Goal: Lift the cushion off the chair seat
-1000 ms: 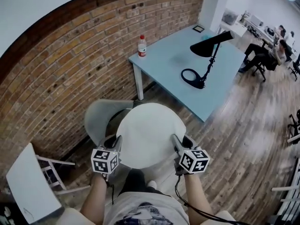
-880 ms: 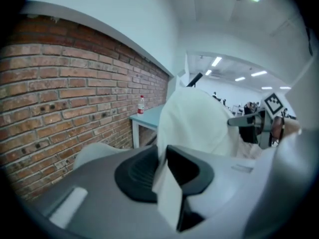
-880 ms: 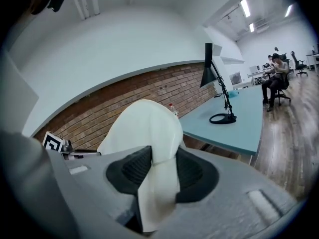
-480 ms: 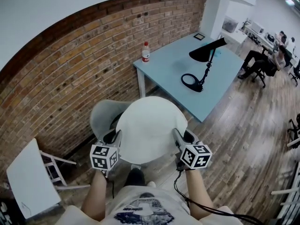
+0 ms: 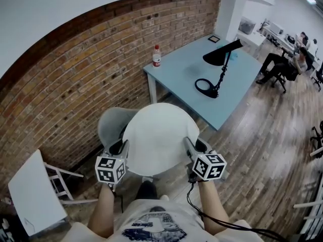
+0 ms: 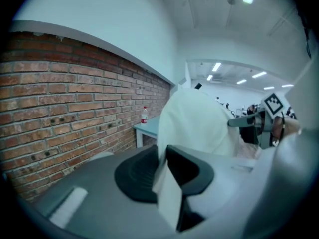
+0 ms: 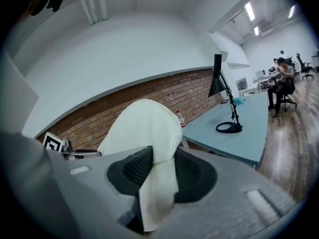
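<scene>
A round white cushion (image 5: 156, 137) hangs in the air between my two grippers, above the grey chair (image 5: 112, 125) whose back shows at its left. My left gripper (image 5: 122, 147) is shut on the cushion's left edge; the white cushion (image 6: 197, 121) is pinched between its dark pads. My right gripper (image 5: 191, 146) is shut on the right edge, and its jaws have just been closing further on the cushion (image 7: 144, 128), whose fabric folds down between the pads. The chair seat is hidden under the cushion.
A pale blue table (image 5: 202, 67) stands behind, with a black desk lamp (image 5: 219, 64) and a bottle (image 5: 157, 56). A brick wall (image 5: 75, 74) curves along the left. A white chair (image 5: 33, 195) sits at lower left. People sit at desks at far right (image 5: 287, 59).
Both grippers have risen with the cushion, which now sits higher and hides more of the grey chair. The grip on both edges is unchanged.
</scene>
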The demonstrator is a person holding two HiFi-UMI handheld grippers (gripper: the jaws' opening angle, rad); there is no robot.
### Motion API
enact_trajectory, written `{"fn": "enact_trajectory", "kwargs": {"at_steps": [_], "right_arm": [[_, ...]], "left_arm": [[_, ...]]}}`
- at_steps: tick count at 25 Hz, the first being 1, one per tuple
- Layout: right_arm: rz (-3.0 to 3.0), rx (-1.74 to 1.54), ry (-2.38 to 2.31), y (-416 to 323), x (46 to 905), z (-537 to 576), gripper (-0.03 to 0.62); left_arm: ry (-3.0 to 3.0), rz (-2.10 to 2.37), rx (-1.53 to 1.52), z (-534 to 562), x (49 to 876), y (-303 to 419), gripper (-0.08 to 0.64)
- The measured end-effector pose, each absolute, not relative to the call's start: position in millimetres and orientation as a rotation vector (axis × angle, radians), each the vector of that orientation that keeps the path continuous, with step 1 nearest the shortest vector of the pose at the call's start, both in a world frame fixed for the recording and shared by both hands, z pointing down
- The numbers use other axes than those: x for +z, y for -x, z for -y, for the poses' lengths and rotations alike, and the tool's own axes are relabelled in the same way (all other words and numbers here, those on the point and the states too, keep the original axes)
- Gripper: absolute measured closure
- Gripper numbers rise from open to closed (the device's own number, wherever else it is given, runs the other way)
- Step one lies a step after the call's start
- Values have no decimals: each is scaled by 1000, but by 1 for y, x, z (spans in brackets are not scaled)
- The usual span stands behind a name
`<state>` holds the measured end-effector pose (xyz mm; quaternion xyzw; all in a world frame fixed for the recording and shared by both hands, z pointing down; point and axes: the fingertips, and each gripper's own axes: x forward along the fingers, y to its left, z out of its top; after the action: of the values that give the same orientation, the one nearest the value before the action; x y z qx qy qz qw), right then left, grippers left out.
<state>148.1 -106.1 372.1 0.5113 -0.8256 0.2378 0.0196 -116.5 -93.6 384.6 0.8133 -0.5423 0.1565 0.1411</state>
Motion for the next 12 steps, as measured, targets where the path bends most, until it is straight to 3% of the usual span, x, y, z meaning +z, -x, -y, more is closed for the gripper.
{"fn": "enact_trajectory", "kwargs": {"at_steps": [12], "right_arm": [[2555,740,-1576,-147,377,101,476]], "left_arm": [[-2330,1562,446,89,392,117,506]]}}
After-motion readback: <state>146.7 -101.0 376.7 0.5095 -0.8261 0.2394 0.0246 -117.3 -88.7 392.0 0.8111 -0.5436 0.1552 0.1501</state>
